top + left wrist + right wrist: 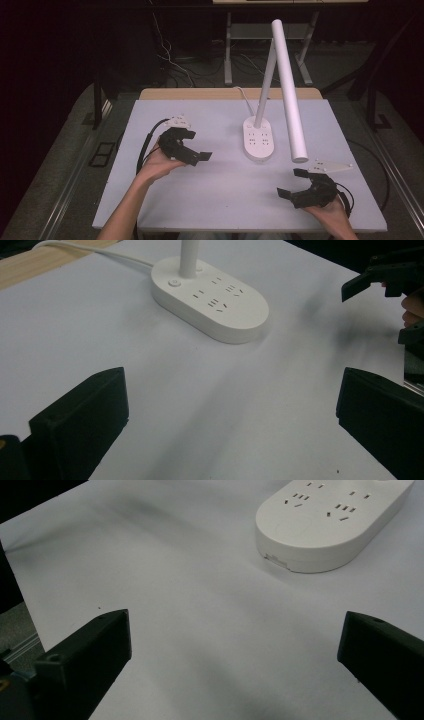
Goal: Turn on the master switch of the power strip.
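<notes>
High view: nearest, at the table's (150, 200) front edge, the person's right hand holds the right gripper (296, 182) low over the white top, jaws spread wide and grasping nothing. It points left and toward the middle of the table. Farther back on the left side, the left gripper (196, 145) is held in the left hand, jaws likewise released and empty, pointing right. Between the two and a little beyond them stands the lamp (259, 140): its oval white base, with socket holes on top, sits flat on the table near the middle, well apart from both grippers. A thin stem rises from the back of the base, and the long white tube head slants down to the right, its end hanging above the table near the right gripper. A white cord (245, 97) runs from the base to the far edge.

The left gripper view shows the base (212, 302) ahead beyond its open jaws, with the right gripper (380, 277) at the upper right. In the right gripper view the base (325, 525) lies ahead to the upper right.
</notes>
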The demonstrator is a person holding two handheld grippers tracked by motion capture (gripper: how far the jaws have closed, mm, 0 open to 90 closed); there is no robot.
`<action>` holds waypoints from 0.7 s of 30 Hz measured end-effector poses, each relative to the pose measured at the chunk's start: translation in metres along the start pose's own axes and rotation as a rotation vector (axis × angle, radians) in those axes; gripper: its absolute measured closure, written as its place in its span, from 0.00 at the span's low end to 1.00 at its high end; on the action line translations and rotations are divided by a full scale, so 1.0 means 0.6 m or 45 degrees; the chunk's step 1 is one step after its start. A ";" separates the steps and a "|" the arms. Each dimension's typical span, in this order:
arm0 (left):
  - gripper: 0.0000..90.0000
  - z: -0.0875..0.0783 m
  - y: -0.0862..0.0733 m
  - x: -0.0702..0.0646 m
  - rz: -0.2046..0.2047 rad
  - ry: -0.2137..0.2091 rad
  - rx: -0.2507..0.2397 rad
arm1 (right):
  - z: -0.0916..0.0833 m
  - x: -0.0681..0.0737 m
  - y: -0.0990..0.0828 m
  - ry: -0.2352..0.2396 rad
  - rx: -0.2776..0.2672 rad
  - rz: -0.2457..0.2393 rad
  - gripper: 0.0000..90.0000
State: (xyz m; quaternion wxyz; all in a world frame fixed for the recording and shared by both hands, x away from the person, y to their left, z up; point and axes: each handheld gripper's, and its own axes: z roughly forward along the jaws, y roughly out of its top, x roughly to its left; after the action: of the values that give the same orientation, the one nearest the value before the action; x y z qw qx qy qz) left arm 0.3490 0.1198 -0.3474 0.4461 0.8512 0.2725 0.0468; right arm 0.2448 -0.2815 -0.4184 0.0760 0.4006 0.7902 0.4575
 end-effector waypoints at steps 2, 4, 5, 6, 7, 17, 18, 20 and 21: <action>0.00 0.001 0.003 0.001 0.003 0.000 0.003 | 0.000 0.000 0.000 0.000 0.000 0.000 0.00; 0.00 0.005 0.012 0.003 0.013 -0.002 0.009 | 0.000 0.000 0.000 0.000 0.001 0.001 0.00; 0.00 0.005 0.012 0.003 0.013 -0.002 0.009 | 0.000 0.000 0.000 0.000 0.001 0.001 0.00; 0.00 0.007 0.015 0.004 0.021 -0.003 0.016 | 0.000 -0.001 0.000 -0.003 -0.002 -0.005 0.00; 0.00 0.009 0.018 0.004 0.025 -0.003 0.023 | -0.001 -0.001 -0.001 -0.002 -0.002 -0.004 0.00; 0.00 0.035 0.052 0.008 0.087 -0.025 0.065 | -0.002 -0.001 -0.001 -0.007 -0.010 -0.009 0.00; 0.00 0.037 0.055 0.009 0.085 -0.025 0.067 | -0.002 -0.001 -0.001 -0.007 -0.008 -0.006 0.00; 0.00 0.042 0.062 0.011 0.081 -0.023 0.062 | -0.002 -0.001 -0.001 -0.006 -0.009 -0.006 0.00; 0.00 0.045 0.065 0.012 0.084 -0.025 0.067 | -0.001 -0.002 -0.001 -0.007 -0.008 -0.010 0.00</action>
State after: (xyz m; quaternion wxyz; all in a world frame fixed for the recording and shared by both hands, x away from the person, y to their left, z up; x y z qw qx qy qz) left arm 0.3801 0.0859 -0.3340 0.4244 0.8716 0.2409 0.0461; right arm 0.2447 -0.2828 -0.4184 0.0813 0.3985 0.7901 0.4586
